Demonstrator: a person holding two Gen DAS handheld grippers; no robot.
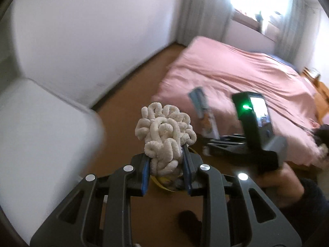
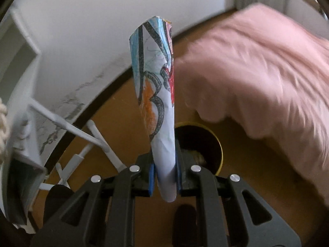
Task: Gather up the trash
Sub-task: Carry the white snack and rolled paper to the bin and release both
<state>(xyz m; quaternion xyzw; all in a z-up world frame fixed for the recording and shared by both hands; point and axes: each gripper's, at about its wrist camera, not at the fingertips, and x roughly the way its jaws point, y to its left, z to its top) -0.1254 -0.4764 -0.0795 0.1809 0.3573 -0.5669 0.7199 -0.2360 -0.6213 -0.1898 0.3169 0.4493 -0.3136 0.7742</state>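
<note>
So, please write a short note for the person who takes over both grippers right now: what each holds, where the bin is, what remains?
Left gripper: shut on a bundle of cream cord, held above the yellow-rimmed bin.
Right gripper: shut on a rolled, coloured paper drawing, also above the bin on the brown floor beside the pink bed.
Done: both items picked up.
Left: release each into the bin; neither is dropped yet.

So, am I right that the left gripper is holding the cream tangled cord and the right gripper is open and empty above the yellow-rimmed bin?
Not quite. The left gripper does hold the cream tangled cord, but the right gripper is not empty: the right wrist view shows it shut on a rolled, crayon-coloured paper, above the yellow-rimmed bin.
</note>
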